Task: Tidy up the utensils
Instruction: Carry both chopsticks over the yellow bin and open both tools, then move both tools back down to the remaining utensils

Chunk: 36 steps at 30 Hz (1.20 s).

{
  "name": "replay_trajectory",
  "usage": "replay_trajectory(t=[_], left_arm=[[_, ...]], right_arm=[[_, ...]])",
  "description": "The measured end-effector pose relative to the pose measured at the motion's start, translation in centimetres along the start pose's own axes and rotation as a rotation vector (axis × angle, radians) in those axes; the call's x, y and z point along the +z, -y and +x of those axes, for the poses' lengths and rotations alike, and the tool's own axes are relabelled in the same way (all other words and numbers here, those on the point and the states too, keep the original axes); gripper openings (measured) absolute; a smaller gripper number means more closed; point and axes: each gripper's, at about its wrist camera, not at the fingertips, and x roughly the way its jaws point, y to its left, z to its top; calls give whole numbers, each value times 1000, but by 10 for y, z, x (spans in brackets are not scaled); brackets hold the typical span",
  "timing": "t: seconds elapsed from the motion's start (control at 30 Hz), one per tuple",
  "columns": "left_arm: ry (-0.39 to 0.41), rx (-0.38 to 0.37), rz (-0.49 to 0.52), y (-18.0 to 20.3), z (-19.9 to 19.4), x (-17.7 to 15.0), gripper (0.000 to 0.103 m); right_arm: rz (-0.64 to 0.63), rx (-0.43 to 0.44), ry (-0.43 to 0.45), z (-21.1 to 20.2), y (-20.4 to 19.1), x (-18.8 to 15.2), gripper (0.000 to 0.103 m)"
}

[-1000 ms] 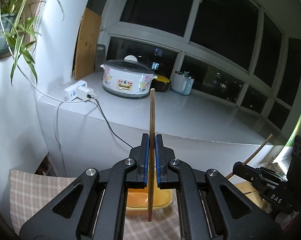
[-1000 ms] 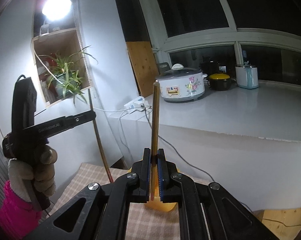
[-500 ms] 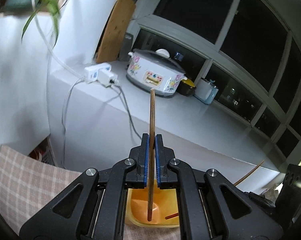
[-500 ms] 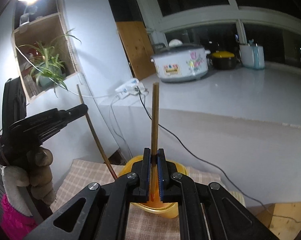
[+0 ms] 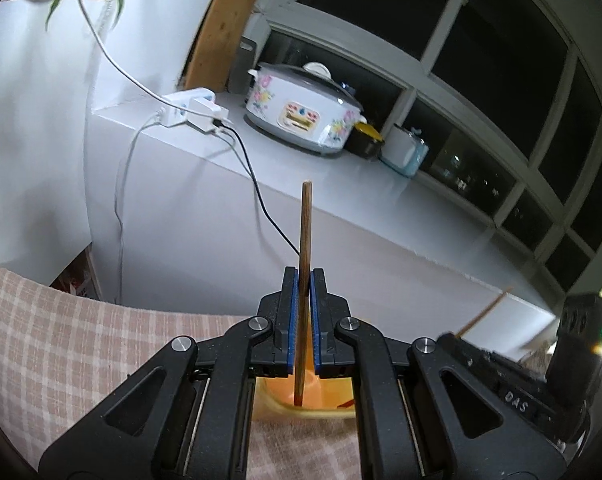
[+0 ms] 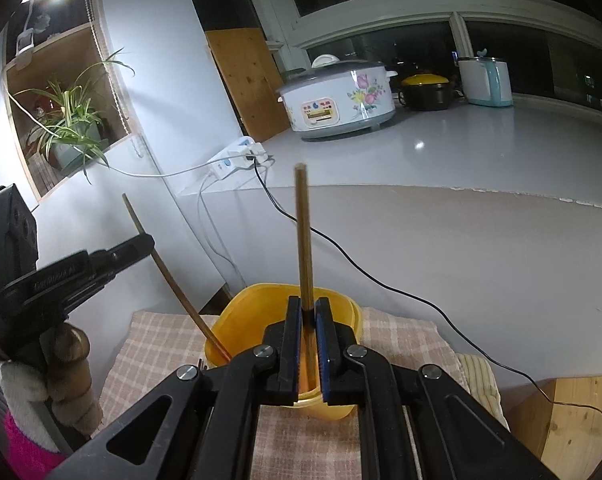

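Both chopsticks have dropped into the yellow tub (image 6: 257, 300): the right claw (image 6: 309, 344) has just been loosening around its chopstick (image 6: 303, 236), while the left claw (image 5: 301, 316) stays clamped on its own chopstick (image 5: 304, 236).

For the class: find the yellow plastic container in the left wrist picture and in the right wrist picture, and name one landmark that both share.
Left wrist view: the yellow plastic container shows low in the middle, mostly hidden behind the jaws, on the checked cloth.
Right wrist view: it sits below the middle, its rim clear above the jaws.
Shared landmark: the white flowered rice cooker on the counter.
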Motion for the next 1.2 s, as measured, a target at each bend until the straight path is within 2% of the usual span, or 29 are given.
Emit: replay_trajectory(t=[0.07, 0.1, 0.13, 0.17, 0.23, 0.43, 0.6, 0.7, 0.9, 0.97, 1.1, 1.2], left_arm=[[-29, -13, 34, 6, 1, -6, 4], [-39, -17, 46, 8, 0, -8, 5], [-48, -23, 66, 11, -2, -11, 13], [-49, -24, 76, 12, -4, -12, 27], [-37, -16, 96, 13, -15, -16, 39], [14, -8, 100, -2, -54, -20, 39], [53, 51, 97, -28, -90, -30, 39], [44, 108, 101, -46, -103, -42, 39], [-42, 191, 53, -93, -104, -75, 39], [-88, 199, 24, -108, -98, -91, 39], [-181, 196, -11, -125, -83, -125, 39], [-248, 178, -34, -130, -71, -148, 35]], right_arm=[[-10, -11, 8, -2, -1, -2, 20], [-12, -18, 16, -3, -2, -2, 34], [-15, -27, 30, -6, -3, -2, 43], [-18, -33, 39, -9, -4, -3, 45], [-26, -41, 59, -17, -6, -4, 46], [-32, -45, 114, -41, -13, -7, 48], [-43, -22, 145, -61, -22, -16, 48], [-47, 20, 147, -70, -30, -22, 49], [-113, 113, 100, -72, -61, -45, 50], [-139, 150, 57, -65, -72, -56, 50], [-180, 173, -51, -34, -90, -79, 50], [-182, 198, -133, -10, -98, -94, 47]])
